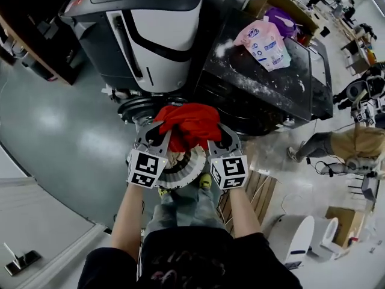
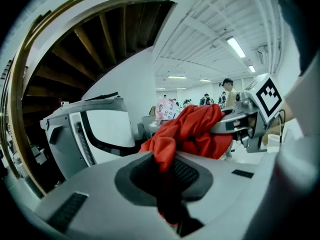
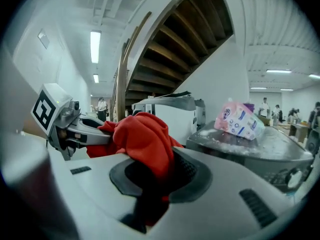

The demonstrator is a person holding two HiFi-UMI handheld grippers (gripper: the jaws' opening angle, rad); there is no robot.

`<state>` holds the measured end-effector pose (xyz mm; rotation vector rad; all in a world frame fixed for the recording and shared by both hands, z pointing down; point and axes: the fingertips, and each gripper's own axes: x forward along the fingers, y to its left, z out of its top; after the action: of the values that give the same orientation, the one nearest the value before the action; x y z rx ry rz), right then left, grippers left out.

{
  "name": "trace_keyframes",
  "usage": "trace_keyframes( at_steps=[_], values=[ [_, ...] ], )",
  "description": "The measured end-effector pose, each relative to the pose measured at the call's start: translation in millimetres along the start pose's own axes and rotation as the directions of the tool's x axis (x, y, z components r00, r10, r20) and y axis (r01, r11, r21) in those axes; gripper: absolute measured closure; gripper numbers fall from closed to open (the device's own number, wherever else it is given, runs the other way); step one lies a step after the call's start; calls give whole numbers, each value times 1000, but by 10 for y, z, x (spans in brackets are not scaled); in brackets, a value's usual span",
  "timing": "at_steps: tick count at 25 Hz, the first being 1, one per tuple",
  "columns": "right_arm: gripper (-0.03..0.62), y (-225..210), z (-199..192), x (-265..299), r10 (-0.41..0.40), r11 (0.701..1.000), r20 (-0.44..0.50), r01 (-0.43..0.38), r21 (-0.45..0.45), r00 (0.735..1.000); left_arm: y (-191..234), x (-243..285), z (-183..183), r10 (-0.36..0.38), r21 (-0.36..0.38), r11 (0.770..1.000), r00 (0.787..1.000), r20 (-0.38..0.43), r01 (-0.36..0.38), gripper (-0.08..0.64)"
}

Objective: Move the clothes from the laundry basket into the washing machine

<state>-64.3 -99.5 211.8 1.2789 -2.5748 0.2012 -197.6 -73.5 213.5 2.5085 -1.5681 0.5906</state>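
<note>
A bunched red garment (image 1: 190, 125) hangs between my two grippers, held up in the air. My left gripper (image 1: 161, 134) is shut on its left side, where red cloth (image 2: 167, 149) is pinched in the jaws. On the right side my right gripper (image 1: 213, 138) is shut on the same garment (image 3: 145, 144). Under the garment sits the white slatted laundry basket (image 1: 183, 168). Ahead stands the white and black washing machine (image 1: 153, 35), with a dark round opening (image 1: 141, 108) low down behind the garment.
A dark speckled-top cabinet (image 1: 264, 77) stands right of the machine, with a pink detergent pouch (image 1: 263, 43) on it. A wooden pallet (image 1: 258, 188) and a white appliance (image 1: 295, 236) lie on the floor at the right. People (image 1: 337, 146) are at the far right.
</note>
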Motion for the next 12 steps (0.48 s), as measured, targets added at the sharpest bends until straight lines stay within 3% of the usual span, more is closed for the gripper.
trace_keyframes(
  at_steps=[6,12],
  values=[
    [512,-216,372,-348,-125,992,56,123,38,991,-170,22,485,-99,50,994,992,77,95,500],
    [514,-538,489,-807,-242,969,93,236,71,966,-533,137,909,-204,154,971,971,123,184,499]
  ],
)
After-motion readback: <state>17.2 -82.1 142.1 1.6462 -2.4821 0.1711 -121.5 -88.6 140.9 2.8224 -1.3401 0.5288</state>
